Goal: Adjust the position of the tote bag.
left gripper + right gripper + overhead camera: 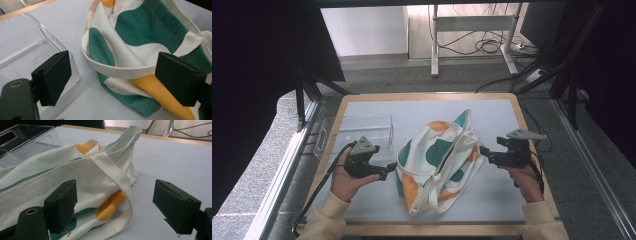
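Nearest the camera in the high view, two cream sleeves come in from the bottom edge, each hand holding a gripper over a pale mat on the wooden table (427, 95). The left gripper (388, 170) points right toward the tote bag (439, 160), its tips just beside the bag's left edge; in the left gripper view its jaws stand wide apart with the bag's rim between them, and neither pad presses on the cloth. The right gripper (482, 151) points left at the bag's right side; in the right gripper view its jaws also stand spread, one jaw in front of the cloth and the other over bare mat, with a cream strap (117, 178) running down between them, nothing clamped.

The tote bag lies slumped in the middle of the mat, between the two grippers, cream cloth with green and orange blotches, its mouth partly open toward the left gripper. Farther back and left, a clear plastic box (357, 134) sits at the mat's left edge, apart from the bag. Beyond the table, cables (484, 46) lie on the floor near a grey desk frame (472, 24).
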Action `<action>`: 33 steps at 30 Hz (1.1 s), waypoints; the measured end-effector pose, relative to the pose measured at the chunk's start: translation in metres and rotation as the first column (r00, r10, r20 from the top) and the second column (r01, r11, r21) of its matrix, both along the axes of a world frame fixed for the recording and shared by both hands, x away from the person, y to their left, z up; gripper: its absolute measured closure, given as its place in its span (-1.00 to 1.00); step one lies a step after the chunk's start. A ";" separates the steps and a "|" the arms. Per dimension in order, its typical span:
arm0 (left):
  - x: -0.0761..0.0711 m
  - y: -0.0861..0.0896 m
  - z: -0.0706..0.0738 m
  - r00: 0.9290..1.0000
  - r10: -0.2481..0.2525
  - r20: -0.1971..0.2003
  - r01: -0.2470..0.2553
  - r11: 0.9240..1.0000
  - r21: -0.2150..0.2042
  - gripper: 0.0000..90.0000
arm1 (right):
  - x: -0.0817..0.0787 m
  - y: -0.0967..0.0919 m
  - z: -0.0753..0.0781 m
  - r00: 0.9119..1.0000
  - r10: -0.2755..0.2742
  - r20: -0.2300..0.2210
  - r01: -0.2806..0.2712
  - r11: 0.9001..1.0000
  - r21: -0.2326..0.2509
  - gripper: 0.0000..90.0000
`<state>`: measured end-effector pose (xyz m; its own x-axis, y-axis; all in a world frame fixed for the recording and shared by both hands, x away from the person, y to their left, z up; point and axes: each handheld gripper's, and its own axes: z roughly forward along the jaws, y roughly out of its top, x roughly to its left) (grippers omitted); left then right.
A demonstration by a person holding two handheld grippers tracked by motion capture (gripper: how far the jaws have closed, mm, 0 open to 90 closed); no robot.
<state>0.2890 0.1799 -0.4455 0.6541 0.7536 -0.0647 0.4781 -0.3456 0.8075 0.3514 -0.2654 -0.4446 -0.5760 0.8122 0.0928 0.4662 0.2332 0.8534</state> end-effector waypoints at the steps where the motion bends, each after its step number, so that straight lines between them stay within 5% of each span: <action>1: 0.000 0.000 0.000 1.000 -0.006 -0.002 0.006 1.000 -0.003 -0.69 | 0.000 0.000 0.000 1.000 0.000 0.000 0.000 1.000 0.000 -0.56; 11: -0.006 -0.002 0.000 1.000 -0.031 0.000 0.031 0.999 0.026 -0.67 | 0.002 0.000 -0.003 1.000 -0.007 -0.007 0.007 0.999 -0.052 -0.57; 29: -0.017 -0.009 0.002 0.995 -0.091 -0.038 0.089 0.994 -0.064 -0.61 | 0.010 0.000 -0.010 0.999 -0.039 -0.027 0.036 0.994 -0.100 -0.57; 33: -0.023 -0.020 0.005 0.992 -0.127 -0.028 0.126 0.992 -0.031 -0.61 | 0.012 0.000 -0.011 0.999 -0.043 -0.027 0.040 0.994 -0.103 -0.57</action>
